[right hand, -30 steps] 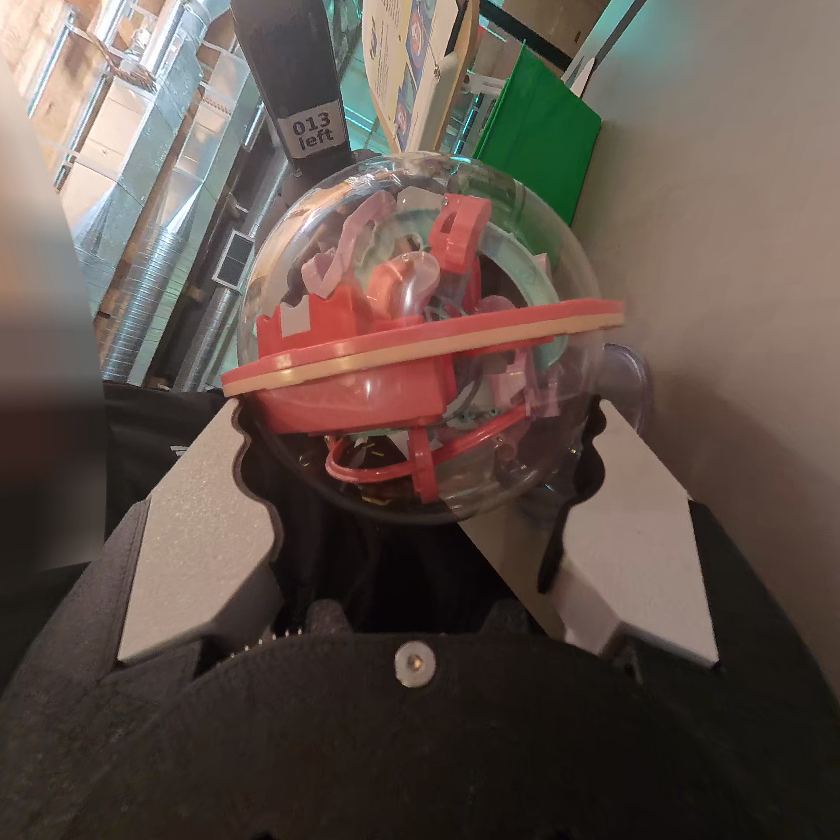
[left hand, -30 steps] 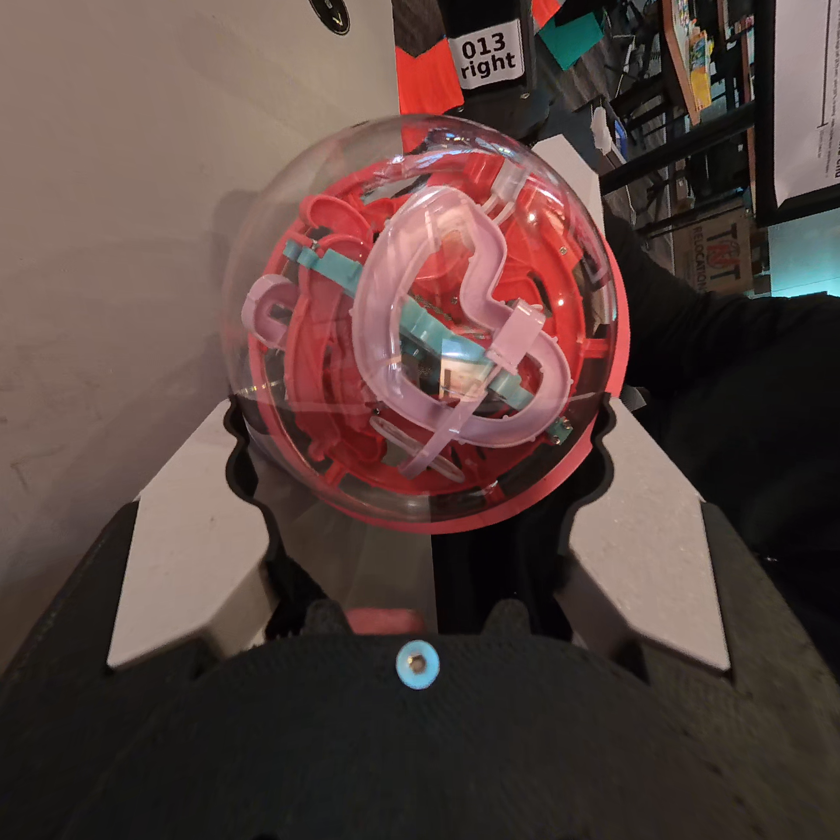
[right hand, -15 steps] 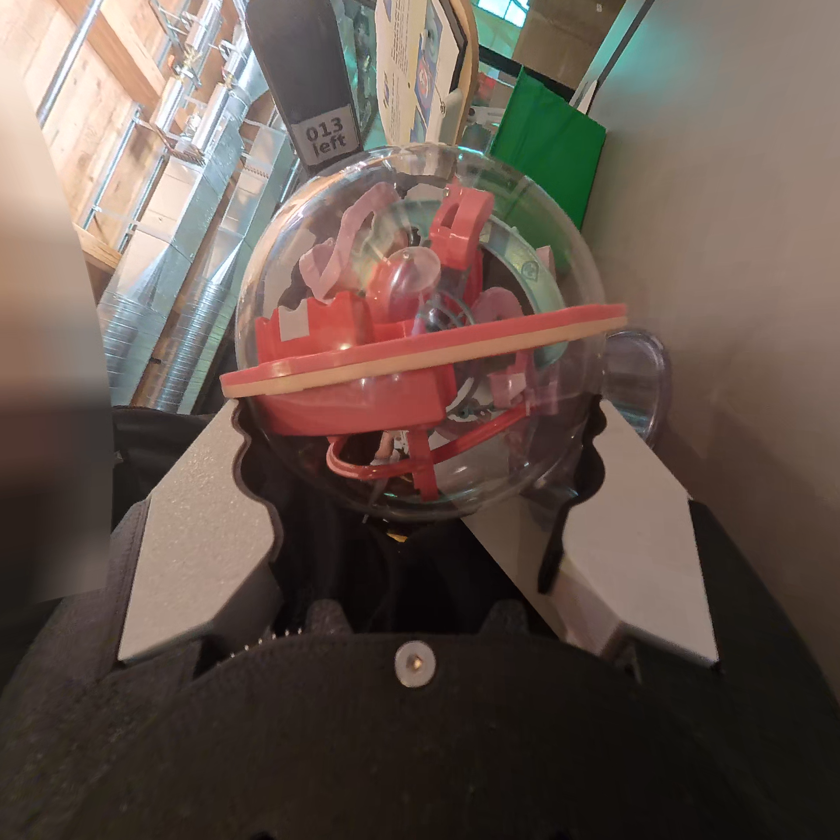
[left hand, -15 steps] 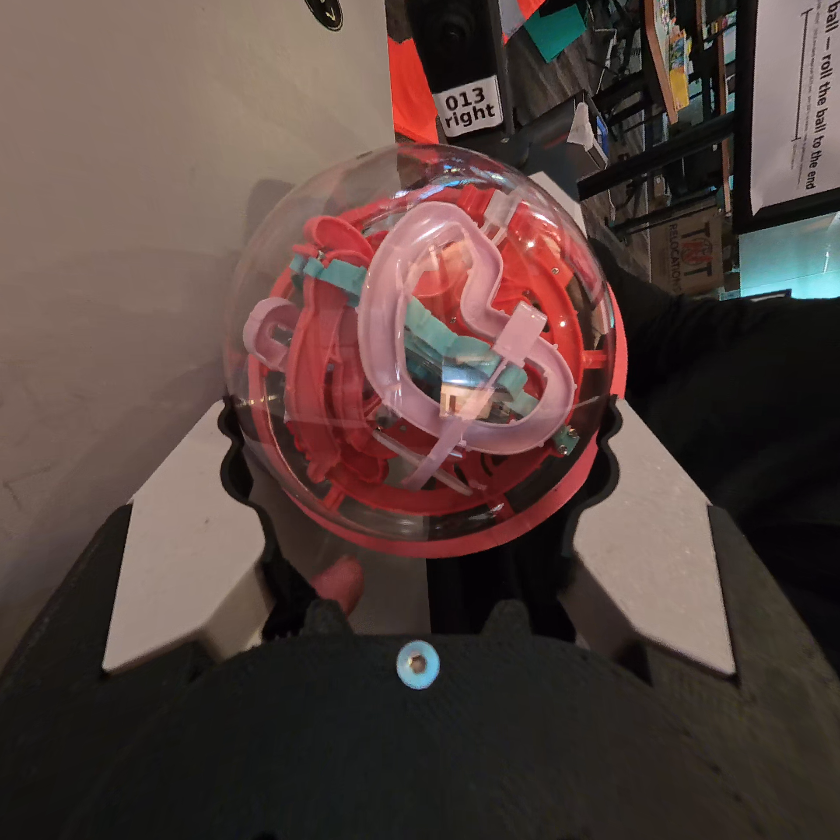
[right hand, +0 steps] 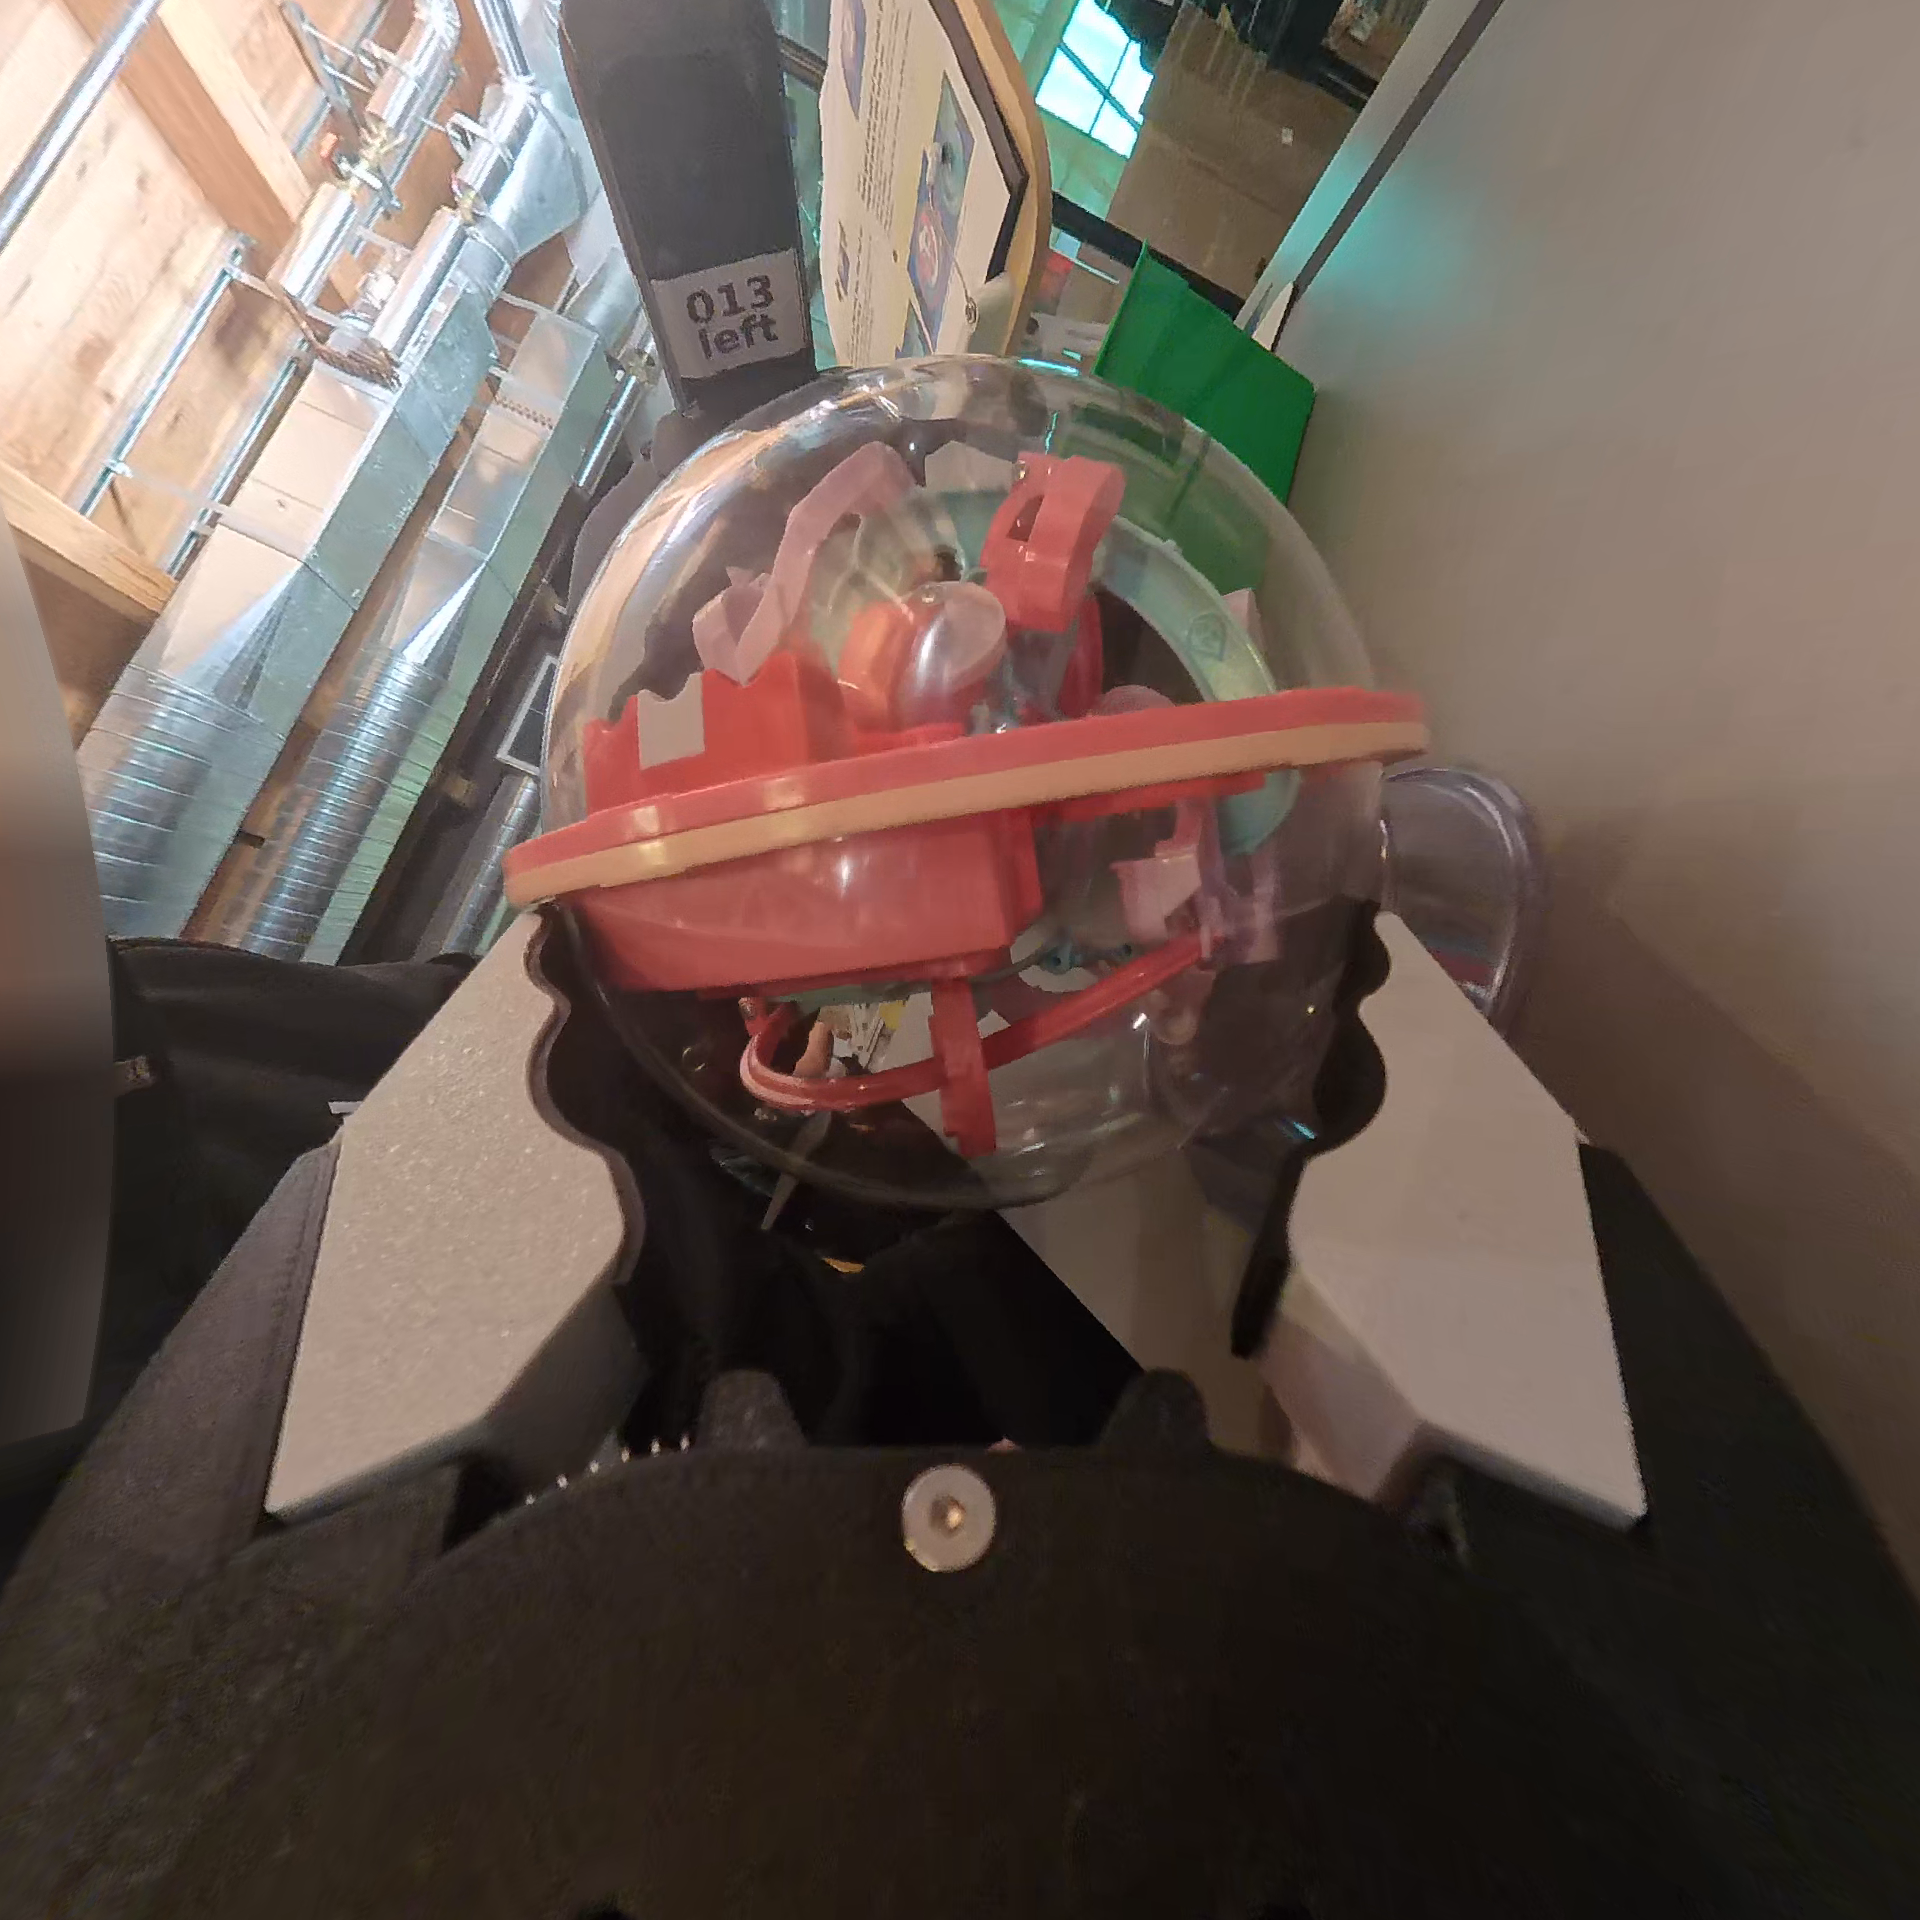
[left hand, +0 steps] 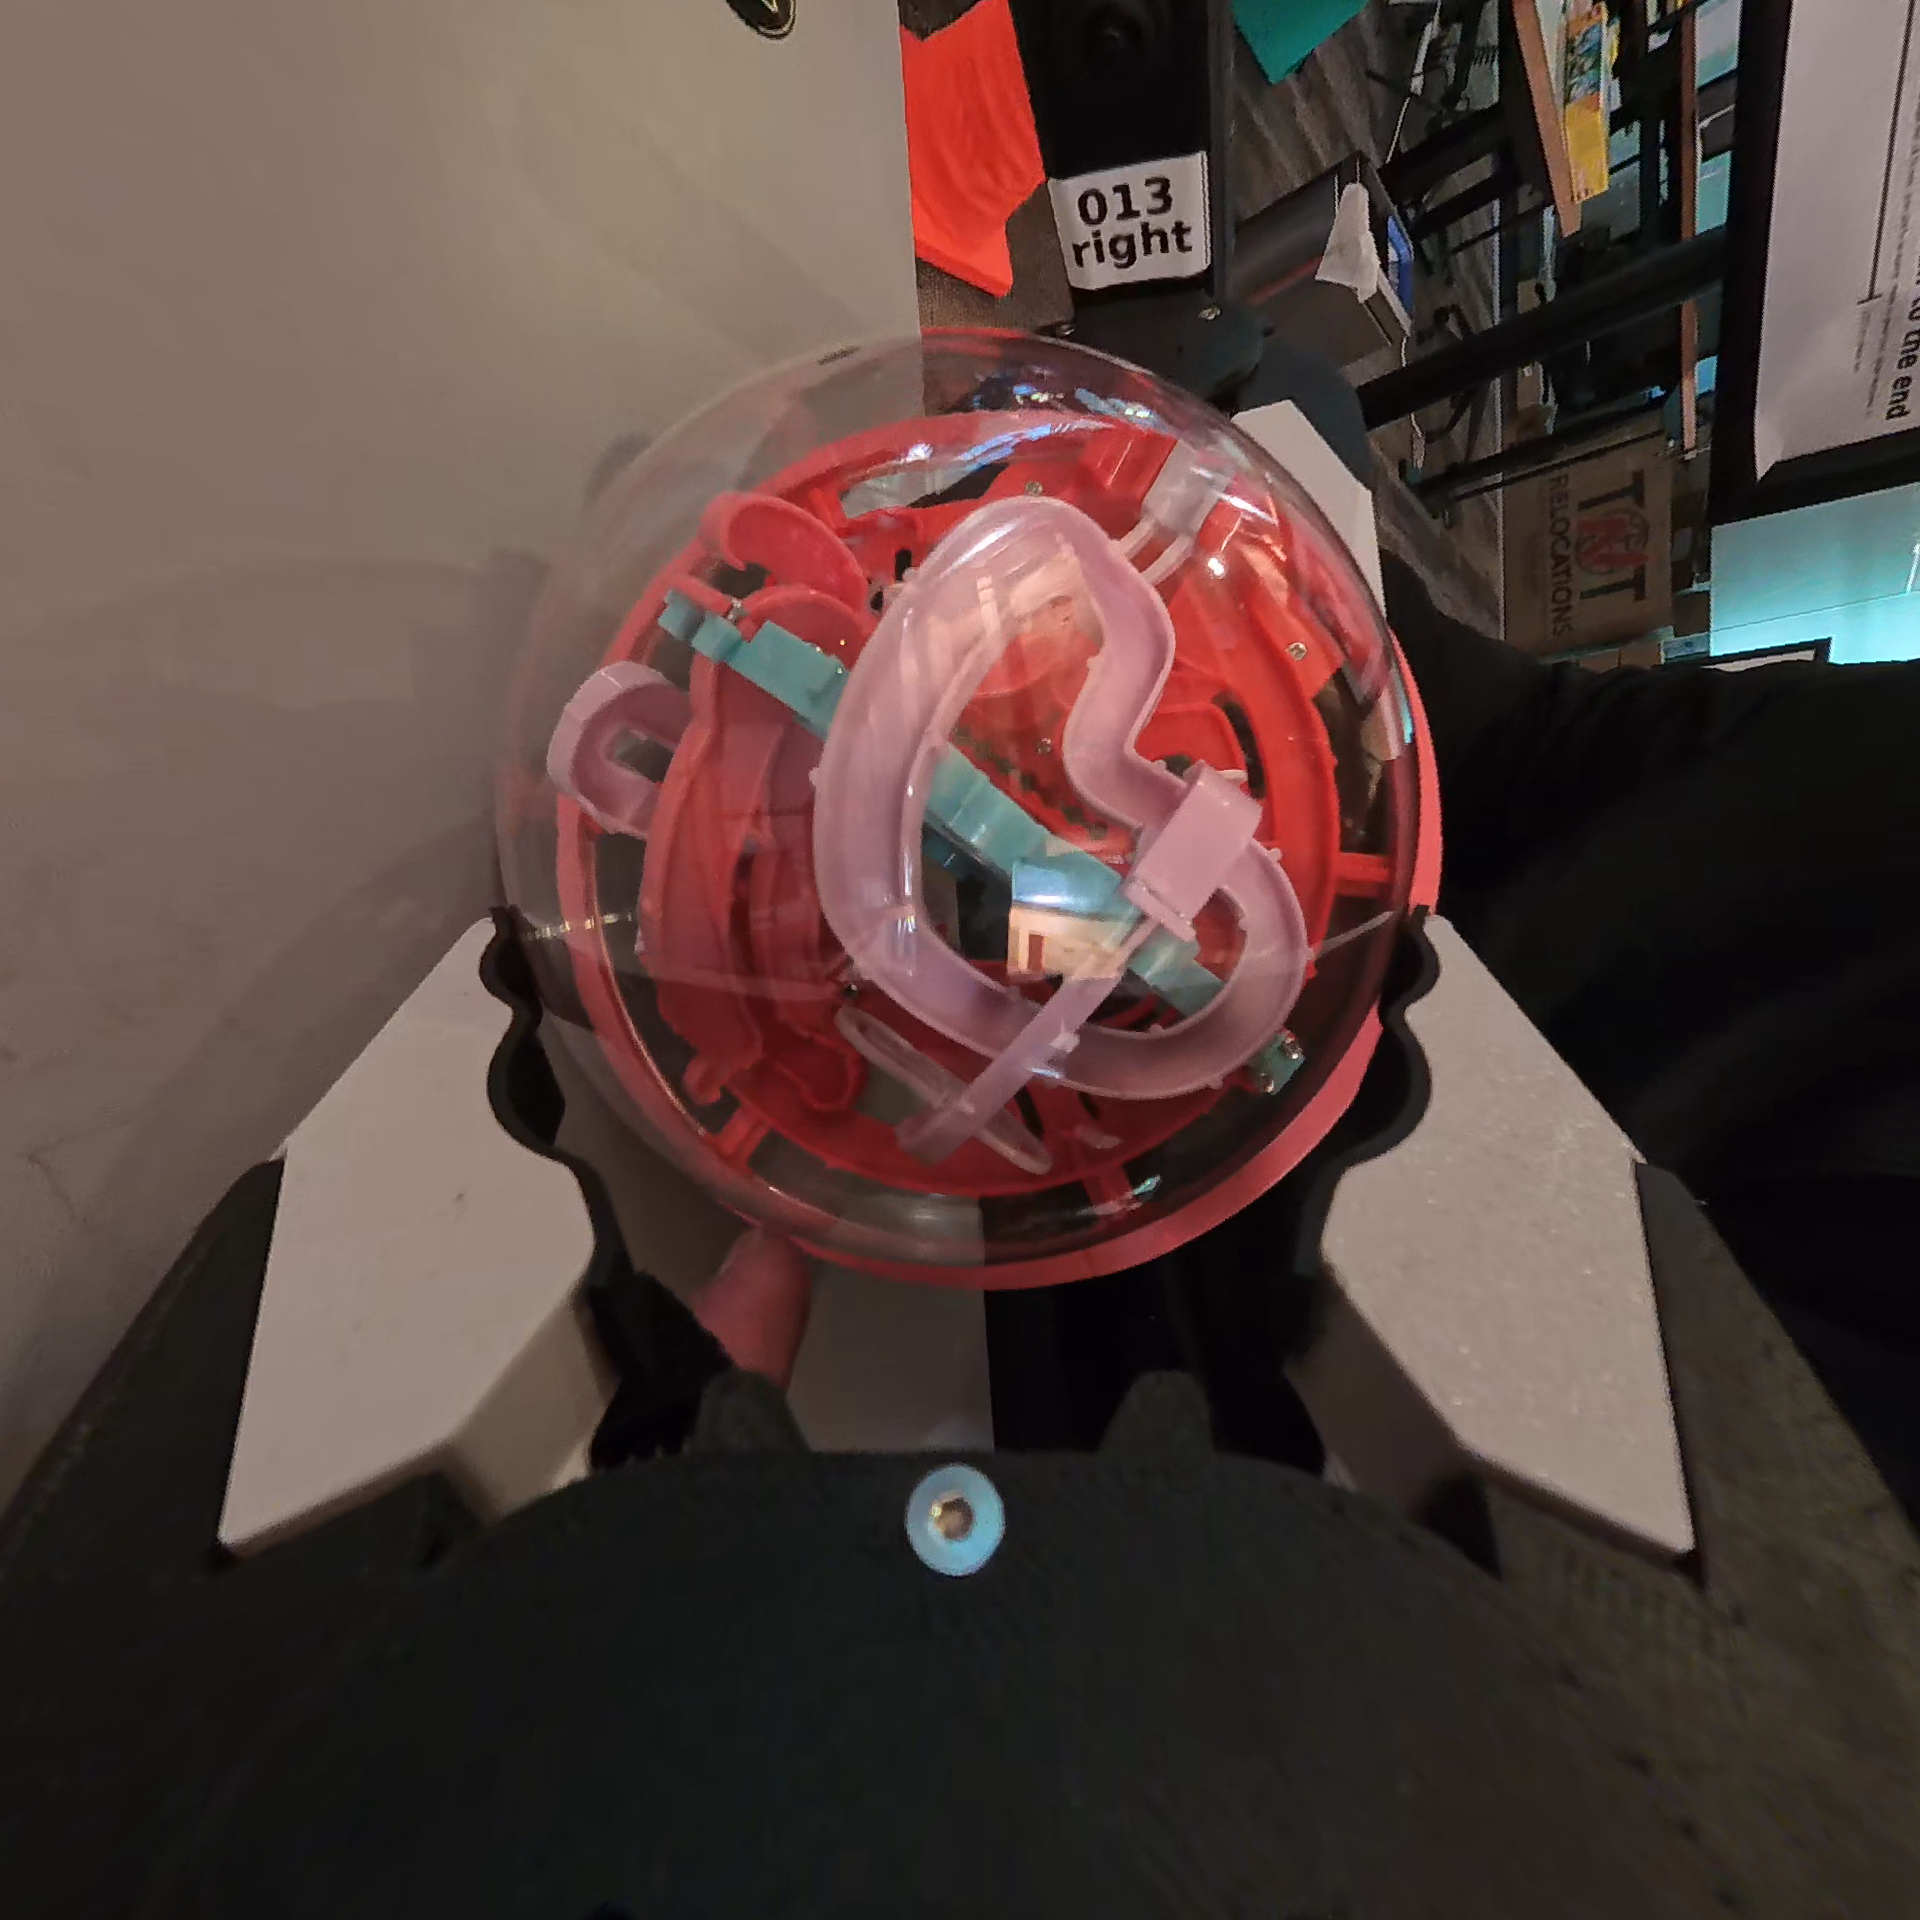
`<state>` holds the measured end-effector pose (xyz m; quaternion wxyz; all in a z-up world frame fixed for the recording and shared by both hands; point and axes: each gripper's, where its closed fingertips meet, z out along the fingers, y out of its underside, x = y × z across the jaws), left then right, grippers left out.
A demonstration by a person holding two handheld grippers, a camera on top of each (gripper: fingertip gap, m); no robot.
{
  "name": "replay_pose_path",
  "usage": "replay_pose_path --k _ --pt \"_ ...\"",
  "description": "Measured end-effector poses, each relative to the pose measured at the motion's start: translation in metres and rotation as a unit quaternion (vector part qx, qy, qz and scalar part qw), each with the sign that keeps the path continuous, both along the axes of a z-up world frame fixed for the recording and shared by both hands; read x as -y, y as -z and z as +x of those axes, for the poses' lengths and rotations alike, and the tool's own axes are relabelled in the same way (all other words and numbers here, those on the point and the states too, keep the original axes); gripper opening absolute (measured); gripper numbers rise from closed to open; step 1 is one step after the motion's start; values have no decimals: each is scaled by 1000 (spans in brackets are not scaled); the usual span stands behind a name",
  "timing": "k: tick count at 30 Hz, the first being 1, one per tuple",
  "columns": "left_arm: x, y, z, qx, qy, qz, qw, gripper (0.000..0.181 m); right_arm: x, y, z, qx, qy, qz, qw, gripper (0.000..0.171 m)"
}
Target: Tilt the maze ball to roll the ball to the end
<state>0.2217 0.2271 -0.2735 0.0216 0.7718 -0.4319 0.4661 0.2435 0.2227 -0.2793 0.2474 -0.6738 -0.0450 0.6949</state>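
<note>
The maze ball (left hand: pixel 966 810) is a clear sphere with red, pink and teal tracks inside. Both grippers hold it in the air from opposite sides. My left gripper (left hand: pixel 956 935) is shut on it, with a white finger pressed to each side. My right gripper (right hand: pixel 956 935) is shut on it just below its red and cream equator ring (right hand: pixel 966 790). The right gripper's body (left hand: pixel 1132 208) shows beyond the ball in the left wrist view. The left gripper's body (right hand: pixel 717 208) shows beyond the ball (right hand: pixel 956 790) in the right wrist view. I cannot make out the small ball inside.
A pale table surface (left hand: pixel 312 520) lies close beside the ball and also shows in the right wrist view (right hand: pixel 1662 520). A clear plastic cup-like piece (right hand: pixel 1455 894) sits against it behind the ball. A person's fingertip (left hand: pixel 758 1309) and dark clothing (left hand: pixel 1662 935) are near.
Both grippers have turned a little with the ball still held. The clear plastic piece shows more at the right. A fingertip has come into view under the ball.
</note>
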Motion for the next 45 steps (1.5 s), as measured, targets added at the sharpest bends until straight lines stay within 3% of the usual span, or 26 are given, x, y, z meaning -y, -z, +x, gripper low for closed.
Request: replay_pose_path --k 9,21,45 --pt "-1 1 3 9 2 -8 1000 153 -7 1 4 43 33 31 998 148" --pt "-3 1 7 -9 24 0 1000 153 -7 0 1 139 -8 141 980 152" --pt "-18 -4 9 -52 53 -42 996 154 -9 3 -7 95 -9 54 994 152"
